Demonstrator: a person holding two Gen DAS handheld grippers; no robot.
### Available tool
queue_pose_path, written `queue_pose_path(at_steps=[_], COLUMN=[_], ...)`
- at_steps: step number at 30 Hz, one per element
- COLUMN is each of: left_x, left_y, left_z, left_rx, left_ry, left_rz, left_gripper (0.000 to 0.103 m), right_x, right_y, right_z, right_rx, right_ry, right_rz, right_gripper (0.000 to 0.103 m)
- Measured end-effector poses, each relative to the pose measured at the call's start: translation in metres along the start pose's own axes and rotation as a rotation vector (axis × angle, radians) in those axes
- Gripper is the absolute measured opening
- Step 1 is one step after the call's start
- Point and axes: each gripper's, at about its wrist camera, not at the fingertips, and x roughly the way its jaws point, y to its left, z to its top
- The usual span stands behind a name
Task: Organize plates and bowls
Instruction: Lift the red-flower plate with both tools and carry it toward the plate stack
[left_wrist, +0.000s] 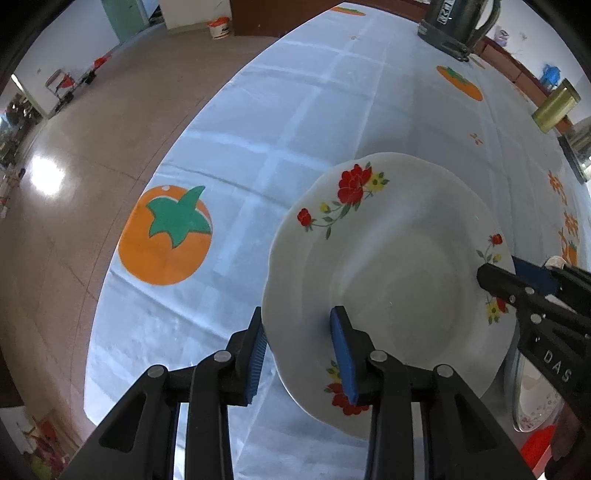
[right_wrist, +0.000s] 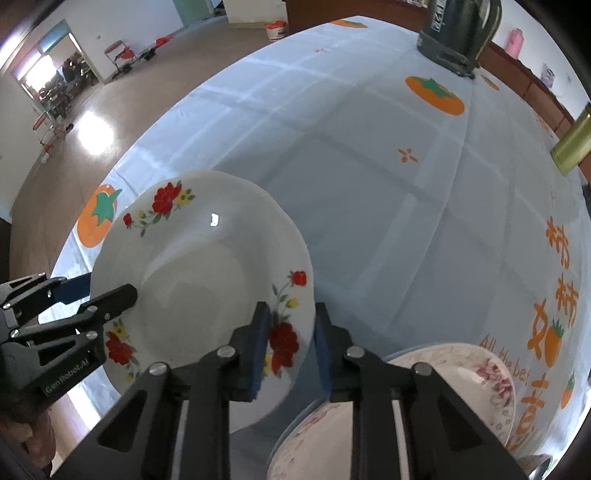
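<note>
A white deep plate (left_wrist: 388, 251) with red flower sprigs hangs just over the blue persimmon-print tablecloth (left_wrist: 295, 129), carried between both grippers. My left gripper (left_wrist: 299, 321) straddles the plate's near-left rim, one blue pad outside the edge and the other on the inner slope, pressing on it. My right gripper (right_wrist: 290, 310) clamps the opposite rim of the plate (right_wrist: 207, 266), with its pads on either side of the edge. Each gripper also shows in the other's view: the right gripper (left_wrist: 502, 269) and the left gripper (right_wrist: 103, 290). A shadow lies under the plate's near side.
A pink-flowered bowl (right_wrist: 480, 369) and another patterned dish (right_wrist: 314, 443) sit just right of the plate, under my right gripper. A dark kettle (left_wrist: 458, 22) and a gold tin (left_wrist: 556, 105) stand at the far side. The table's left edge (left_wrist: 122, 240) drops to the floor.
</note>
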Motion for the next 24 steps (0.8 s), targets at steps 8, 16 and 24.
queue_pose_path(at_steps=[8, 16, 24], left_x=[-0.013, -0.029, -0.047], left_y=[0.001, 0.001, 0.001], left_z=[-0.002, -0.006, -0.017], left_rx=[-0.008, -0.007, 0.003], left_ry=[-0.007, -0.020, -0.038], left_rz=[0.027, 0.017, 0.009], left_gripper=[0.037, 0.037, 0.037], right_x=[-0.011, -0.027, -0.046], right_y=[0.009, 0.014, 0.015], right_z=[-0.002, -0.005, -0.015], right_rx=[-0.010, -0.032, -0.044], right_ry=[0.008, -0.010, -0.037], right_rz=[0.009, 0.008, -0.004], right_gripper=[0.023, 0.023, 0.023])
